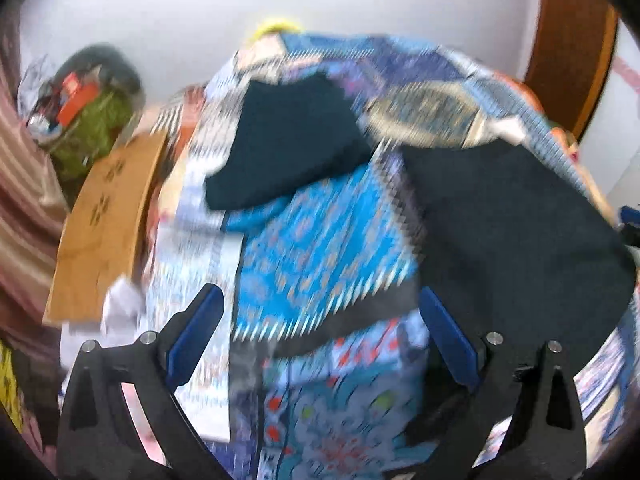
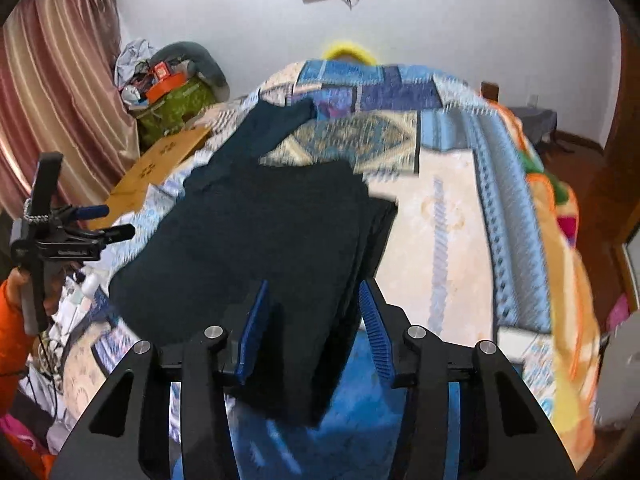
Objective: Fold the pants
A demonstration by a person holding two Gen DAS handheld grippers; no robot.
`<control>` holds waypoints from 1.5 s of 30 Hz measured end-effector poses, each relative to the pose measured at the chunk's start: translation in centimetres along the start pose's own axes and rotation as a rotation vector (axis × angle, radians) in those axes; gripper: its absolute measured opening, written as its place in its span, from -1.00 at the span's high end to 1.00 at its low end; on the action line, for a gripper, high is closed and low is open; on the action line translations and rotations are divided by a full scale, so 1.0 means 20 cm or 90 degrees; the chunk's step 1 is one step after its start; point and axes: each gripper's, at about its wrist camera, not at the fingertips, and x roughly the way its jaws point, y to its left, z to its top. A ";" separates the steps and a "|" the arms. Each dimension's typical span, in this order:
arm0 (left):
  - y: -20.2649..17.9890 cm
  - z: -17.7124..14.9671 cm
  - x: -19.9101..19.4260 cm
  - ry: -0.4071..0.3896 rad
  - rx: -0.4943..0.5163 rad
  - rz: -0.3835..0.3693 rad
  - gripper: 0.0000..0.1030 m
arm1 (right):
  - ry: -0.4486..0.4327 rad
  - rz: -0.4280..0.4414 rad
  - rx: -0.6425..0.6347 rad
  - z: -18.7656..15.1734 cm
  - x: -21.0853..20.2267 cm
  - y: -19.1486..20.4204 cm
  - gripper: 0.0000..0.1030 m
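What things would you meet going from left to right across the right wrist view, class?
Curtain → left claw → green bag → dark pants → orange blanket

I read no text anywhere; the white lettering on my left gripper [image 2: 68,236] is too blurred to make out.
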 end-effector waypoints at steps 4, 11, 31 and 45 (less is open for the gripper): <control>-0.14 0.18 0.03 -0.018 0.035 -0.036 -0.93 | -0.017 0.011 -0.005 0.11 0.06 0.00 0.16; -0.39 0.36 0.29 0.037 0.108 -0.087 -0.76 | 0.050 0.053 -0.045 0.23 0.34 0.05 0.16; -0.17 0.29 0.29 0.052 0.028 -0.118 -0.79 | 0.067 0.011 0.004 0.13 0.23 -0.14 -0.19; -0.18 0.11 0.44 0.200 -0.081 -0.312 -0.79 | 0.137 0.103 0.116 -0.04 0.34 -0.19 -0.33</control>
